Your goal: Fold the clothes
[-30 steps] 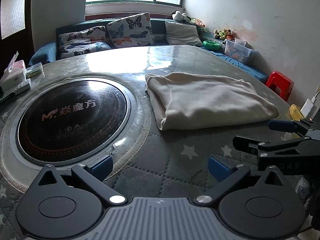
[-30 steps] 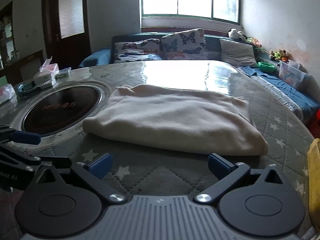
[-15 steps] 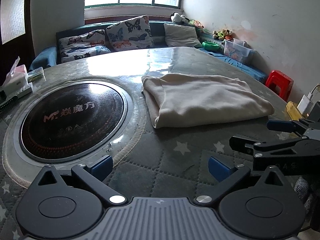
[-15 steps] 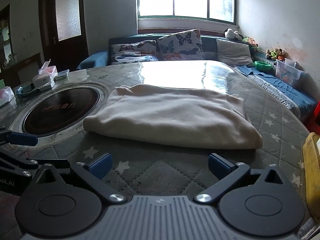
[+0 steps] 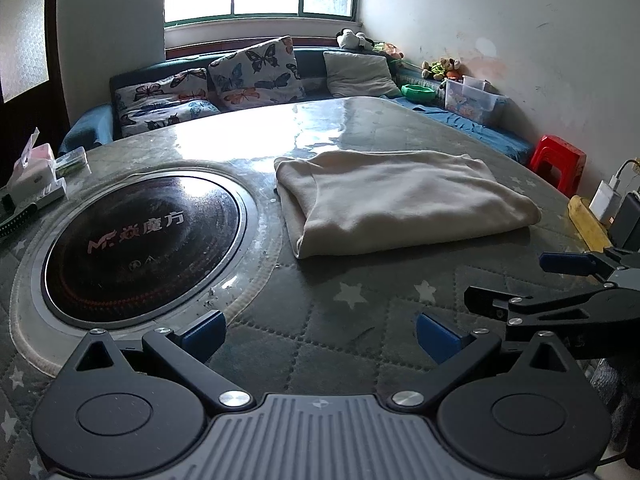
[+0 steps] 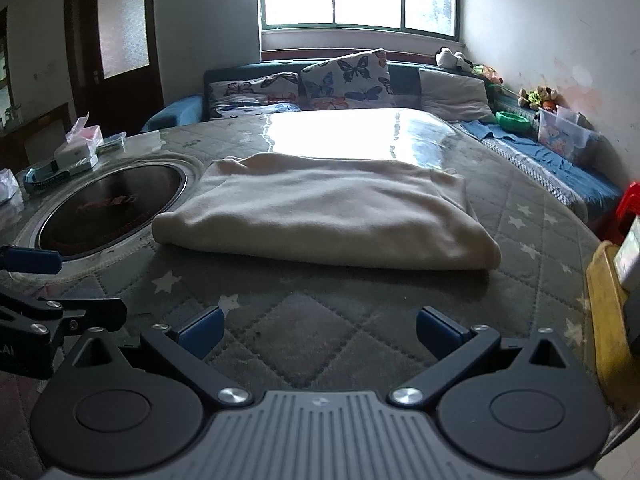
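Observation:
A cream garment [image 5: 400, 200] lies folded into a flat rectangle on the quilted star-pattern table cover [image 5: 340, 320]; it also shows in the right wrist view [image 6: 324, 216]. My left gripper [image 5: 320, 334] is open and empty, hovering near the table's front edge, short of the garment. My right gripper [image 6: 319, 330] is open and empty, also in front of the garment. The right gripper shows at the right edge of the left wrist view [image 5: 560, 280], and the left gripper at the left edge of the right wrist view [image 6: 44, 280].
A round black induction hob [image 5: 140, 236] is set in the table left of the garment. Tissue boxes and small items [image 5: 32, 176] sit at the far left. A yellow object [image 6: 608, 312] lies at the right edge. A sofa with butterfly cushions [image 5: 256, 72] and a red stool [image 5: 558, 160] stand beyond.
Both grippers have drawn back a little from the folded garment and stayed open. The garment has not moved.

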The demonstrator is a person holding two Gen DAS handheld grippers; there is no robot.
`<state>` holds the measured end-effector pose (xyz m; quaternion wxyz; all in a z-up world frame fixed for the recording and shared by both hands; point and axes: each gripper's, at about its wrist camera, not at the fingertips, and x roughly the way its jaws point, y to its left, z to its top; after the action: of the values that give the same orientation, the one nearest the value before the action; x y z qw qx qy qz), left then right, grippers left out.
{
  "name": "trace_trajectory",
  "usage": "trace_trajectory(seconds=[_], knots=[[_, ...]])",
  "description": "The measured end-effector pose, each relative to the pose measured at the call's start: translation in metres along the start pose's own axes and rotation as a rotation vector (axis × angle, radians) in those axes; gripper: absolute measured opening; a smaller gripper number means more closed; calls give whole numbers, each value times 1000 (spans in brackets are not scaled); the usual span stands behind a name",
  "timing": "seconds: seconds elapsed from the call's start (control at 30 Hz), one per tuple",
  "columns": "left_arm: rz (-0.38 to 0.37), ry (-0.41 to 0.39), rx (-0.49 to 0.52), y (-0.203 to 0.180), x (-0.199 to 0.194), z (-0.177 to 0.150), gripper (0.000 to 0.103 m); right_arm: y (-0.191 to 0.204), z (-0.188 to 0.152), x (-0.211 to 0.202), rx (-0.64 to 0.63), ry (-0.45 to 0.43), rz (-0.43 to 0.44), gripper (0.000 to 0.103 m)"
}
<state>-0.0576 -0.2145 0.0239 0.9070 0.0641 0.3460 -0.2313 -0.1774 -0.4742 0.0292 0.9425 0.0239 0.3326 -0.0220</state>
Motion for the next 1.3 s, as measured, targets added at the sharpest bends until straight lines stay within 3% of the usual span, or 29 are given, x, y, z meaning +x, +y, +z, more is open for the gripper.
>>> trace_trajectory(seconds=[1.3], knots=[[-29,-1,15,-5,14,11,103,-9,-3,12,98,28,-33,103]])
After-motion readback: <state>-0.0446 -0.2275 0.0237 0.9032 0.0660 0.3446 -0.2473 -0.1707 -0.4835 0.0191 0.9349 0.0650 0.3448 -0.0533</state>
